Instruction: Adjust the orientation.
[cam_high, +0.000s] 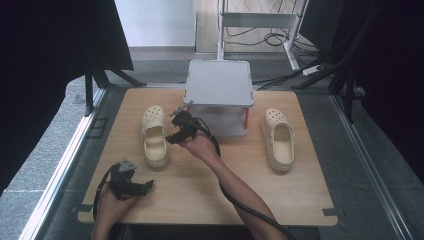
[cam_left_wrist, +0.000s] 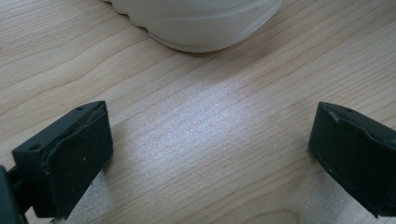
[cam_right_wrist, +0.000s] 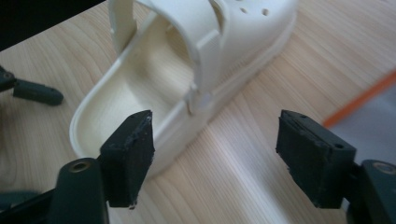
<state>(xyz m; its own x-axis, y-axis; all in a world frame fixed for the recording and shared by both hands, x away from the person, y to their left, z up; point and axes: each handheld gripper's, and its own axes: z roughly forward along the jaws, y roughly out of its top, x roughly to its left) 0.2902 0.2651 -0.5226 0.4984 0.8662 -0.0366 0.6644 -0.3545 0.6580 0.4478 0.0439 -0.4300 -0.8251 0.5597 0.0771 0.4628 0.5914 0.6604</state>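
Sitting on the table: grey box at the back, left clog and right clog either side; right gripper open at the left clog's side wall, no contact; left gripper open over bare wood near the front edge

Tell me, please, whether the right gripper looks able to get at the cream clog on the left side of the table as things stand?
Probably yes. The right gripper sits at the clog's side rim, jaws open, with bare table beside it. In the right gripper view one jaw is over the clog's edge; the lidded box stands behind, not between.
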